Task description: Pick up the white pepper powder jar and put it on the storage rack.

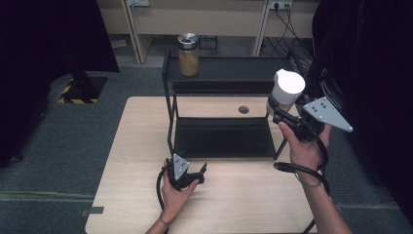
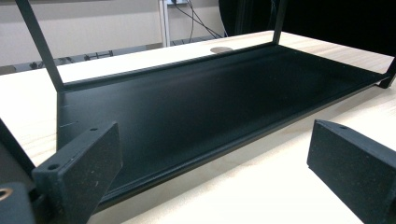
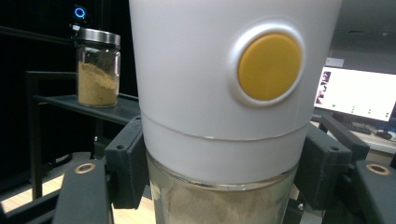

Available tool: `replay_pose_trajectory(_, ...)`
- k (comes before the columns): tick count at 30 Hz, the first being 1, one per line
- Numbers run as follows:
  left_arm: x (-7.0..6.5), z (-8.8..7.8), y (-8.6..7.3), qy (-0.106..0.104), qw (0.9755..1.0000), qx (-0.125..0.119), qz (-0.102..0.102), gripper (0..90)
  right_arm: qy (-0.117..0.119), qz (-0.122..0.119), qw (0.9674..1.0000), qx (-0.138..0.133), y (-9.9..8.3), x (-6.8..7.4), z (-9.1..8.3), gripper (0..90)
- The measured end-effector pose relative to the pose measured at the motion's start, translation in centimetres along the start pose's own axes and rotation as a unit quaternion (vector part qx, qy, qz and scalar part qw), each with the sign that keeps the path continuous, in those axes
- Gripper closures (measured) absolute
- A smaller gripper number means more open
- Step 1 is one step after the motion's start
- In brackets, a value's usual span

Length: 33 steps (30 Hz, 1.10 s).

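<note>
My right gripper point(image 1: 278, 111) is shut on a glass jar point(image 1: 287, 88) with a tall white lid, held in the air by the right end of the black two-shelf rack point(image 1: 221, 139). In the right gripper view the jar point(image 3: 224, 93) has a yellow round button on its lid and beige powder below, and the jaws press on both sides of it. A second jar point(image 1: 188, 54) with a metal lid and tan powder stands on the rack's top shelf point(image 1: 234, 66). My left gripper point(image 1: 195, 171) rests on the table in front of the rack, open, with nothing between its jaws point(image 2: 210, 163).
The rack's lower shelf point(image 2: 196, 102) is bare and lies just ahead of the left gripper. The wooden table point(image 1: 234, 200) has a round cable hole point(image 1: 243, 109) behind the rack. Dark curtains hang at both sides, and a lit monitor point(image 3: 355, 93) is at the far right.
</note>
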<state>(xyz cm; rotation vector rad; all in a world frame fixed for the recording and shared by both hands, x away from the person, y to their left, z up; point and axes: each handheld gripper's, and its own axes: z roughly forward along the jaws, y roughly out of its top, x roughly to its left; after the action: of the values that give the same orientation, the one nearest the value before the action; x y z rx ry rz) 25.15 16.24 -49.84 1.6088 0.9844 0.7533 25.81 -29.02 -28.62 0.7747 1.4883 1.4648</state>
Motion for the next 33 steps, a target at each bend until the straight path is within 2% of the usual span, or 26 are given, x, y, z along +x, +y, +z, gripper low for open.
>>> replay_pose_trajectory(14,-0.1,0.0,0.0,-0.001,1.0000,-0.001,0.000,2.6,-0.008,0.014,0.9998,-0.006,1.3,-1.0,1.7,30.9)
replay_pose_trajectory(33,0.0,0.0,0.0,-0.002,1.0000,-0.001,0.001,2.5,-0.013,0.033,0.9993,-0.015,3.2,-1.7,4.9,30.9)
